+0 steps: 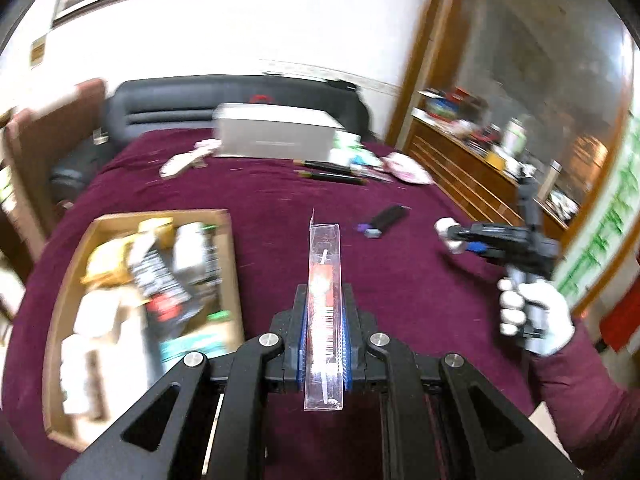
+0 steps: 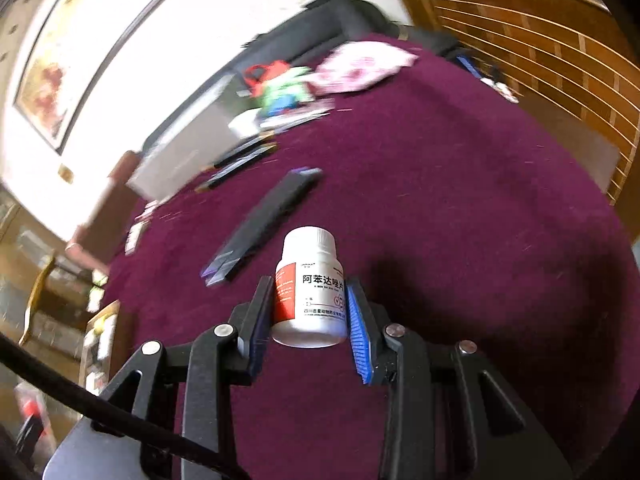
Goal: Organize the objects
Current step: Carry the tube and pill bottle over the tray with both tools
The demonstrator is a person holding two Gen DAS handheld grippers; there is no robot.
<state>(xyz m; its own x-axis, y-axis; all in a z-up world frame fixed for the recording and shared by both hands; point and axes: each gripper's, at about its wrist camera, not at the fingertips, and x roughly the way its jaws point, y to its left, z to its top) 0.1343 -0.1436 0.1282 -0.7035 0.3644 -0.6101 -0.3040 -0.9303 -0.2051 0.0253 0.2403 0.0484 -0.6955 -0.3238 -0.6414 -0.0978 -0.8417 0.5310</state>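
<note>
My left gripper (image 1: 325, 300) is shut on a clear plastic pack with a red card inside (image 1: 325, 280), held upright above the purple bed cover. A cardboard box (image 1: 64, 304) full of mixed items lies to its left. My right gripper (image 2: 310, 292) is shut on a white pill bottle (image 2: 310, 284) with a red and white label, held above the cover. In the left wrist view the right gripper (image 1: 450, 236) shows at the right with the white bottle (image 1: 447, 227) between its fingers, held by a white-gloved hand (image 1: 536, 312).
A black flat case (image 2: 268, 220) lies on the cover ahead of the bottle; it also shows in the left wrist view (image 1: 386, 218). A grey box (image 1: 276, 136), dark pens (image 1: 332, 174), a pink pouch (image 1: 408, 172) and small packets lie at the far side. A wooden cabinet (image 1: 460, 160) stands at the right.
</note>
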